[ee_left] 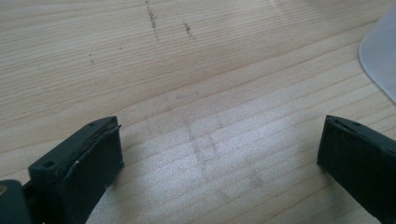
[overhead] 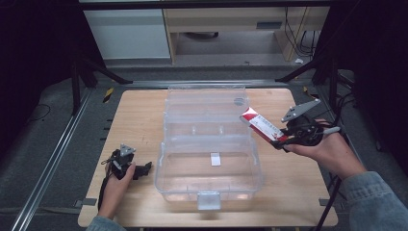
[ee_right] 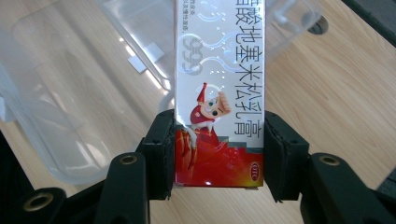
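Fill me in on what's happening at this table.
A person works at a wooden table with a gripper in each hand. The right gripper is clamped on a red and white carton, holding it in the air beside the right edge of an open clear plastic box, lid folded back. The left gripper sits low to the box's left, jaws open, holding nothing.

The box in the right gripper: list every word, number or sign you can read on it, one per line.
"999", pale print on the red and white box clamped in the right gripper.
"酸地塞米松乳膏", large Chinese characters along the box; the first character is cut off.
"OTC", small oval mark at the red end, barely legible.
Small print along the top edge: too small to read.
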{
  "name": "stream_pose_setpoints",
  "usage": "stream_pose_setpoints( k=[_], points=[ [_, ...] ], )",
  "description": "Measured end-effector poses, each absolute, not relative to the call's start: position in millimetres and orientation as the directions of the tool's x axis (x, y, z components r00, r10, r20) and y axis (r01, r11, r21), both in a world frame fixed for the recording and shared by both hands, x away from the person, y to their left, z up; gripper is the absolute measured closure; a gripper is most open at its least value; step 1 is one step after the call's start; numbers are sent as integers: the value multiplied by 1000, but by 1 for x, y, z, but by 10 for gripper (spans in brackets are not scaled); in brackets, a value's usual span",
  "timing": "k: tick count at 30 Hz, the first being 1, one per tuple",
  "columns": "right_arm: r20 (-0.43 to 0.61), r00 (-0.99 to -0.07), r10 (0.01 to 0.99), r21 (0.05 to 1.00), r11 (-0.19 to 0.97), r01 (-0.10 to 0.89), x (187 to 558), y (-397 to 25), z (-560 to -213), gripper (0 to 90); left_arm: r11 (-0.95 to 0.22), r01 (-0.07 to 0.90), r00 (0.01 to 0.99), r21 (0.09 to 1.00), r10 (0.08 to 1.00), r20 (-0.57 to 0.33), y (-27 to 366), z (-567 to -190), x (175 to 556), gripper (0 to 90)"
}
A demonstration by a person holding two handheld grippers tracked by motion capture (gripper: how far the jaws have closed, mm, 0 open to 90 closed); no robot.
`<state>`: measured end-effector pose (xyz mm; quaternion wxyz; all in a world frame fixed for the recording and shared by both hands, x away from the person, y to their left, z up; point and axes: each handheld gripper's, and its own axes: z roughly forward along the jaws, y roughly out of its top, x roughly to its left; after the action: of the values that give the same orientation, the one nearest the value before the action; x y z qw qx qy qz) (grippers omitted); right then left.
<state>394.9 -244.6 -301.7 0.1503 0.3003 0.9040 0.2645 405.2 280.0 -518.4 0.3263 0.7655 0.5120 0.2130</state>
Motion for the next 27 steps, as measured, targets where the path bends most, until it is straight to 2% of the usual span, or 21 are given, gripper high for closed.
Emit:
stream_pose_setpoints(
  k=[12,27],
  points=[
    [-131,-829,544,551,735,395,397,-198,-294,516,-262,644,385,719,923,-9,280,-519,405,0],
    [-121,-888,444,525,788,322,399,-145,-303,516,-263,643,387,719,922,-9,280,-519,405,0]
  ],
)
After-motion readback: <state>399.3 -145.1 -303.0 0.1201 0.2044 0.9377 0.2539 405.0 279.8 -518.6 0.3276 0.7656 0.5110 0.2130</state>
